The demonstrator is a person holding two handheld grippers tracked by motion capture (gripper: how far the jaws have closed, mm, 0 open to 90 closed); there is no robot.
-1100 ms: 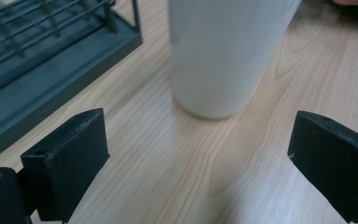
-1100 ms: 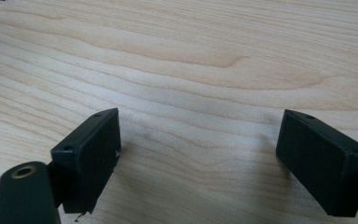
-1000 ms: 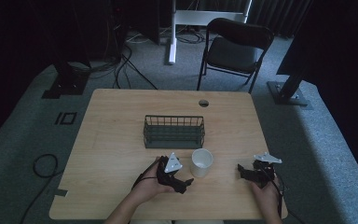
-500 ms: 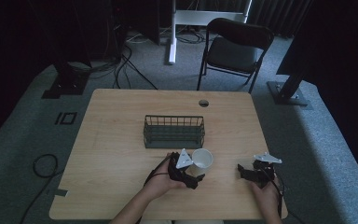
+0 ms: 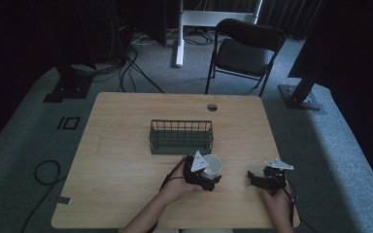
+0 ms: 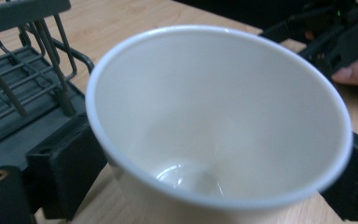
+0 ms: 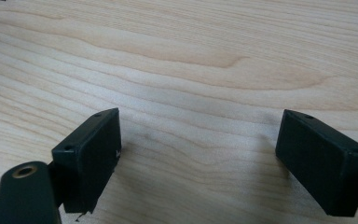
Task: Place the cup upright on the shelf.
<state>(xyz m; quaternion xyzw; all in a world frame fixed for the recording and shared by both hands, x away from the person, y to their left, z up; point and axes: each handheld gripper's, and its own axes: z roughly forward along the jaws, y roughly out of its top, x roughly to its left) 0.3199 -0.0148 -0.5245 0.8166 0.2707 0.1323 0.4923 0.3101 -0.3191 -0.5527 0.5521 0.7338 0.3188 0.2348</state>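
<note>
The white cup [image 5: 212, 165] was seen standing on the bench [image 5: 126, 145], just in front of the wire basket [image 5: 181, 137] and near its right end. The left gripper [image 5: 209, 174] had been brought up to the cup from the near side, so that a jaw stood at either side of the cup's wall; in the left gripper view the cup [image 6: 219, 121] was framed between the two black jaws, with the basket [image 6: 23, 79] just behind it at the left. The jaws had just been closing around the cup, but whether the pads were yet pressed against it could not be told (the contact was hidden under the rim). The placing was judged to suit a grasp and a short lift into the basket. The right gripper [image 5: 264, 178] was held idle, resting low over bare wood well to the right, its jaws spread wide [image 7: 200, 158] with nothing between them, presumably kept clear of the work.
</note>
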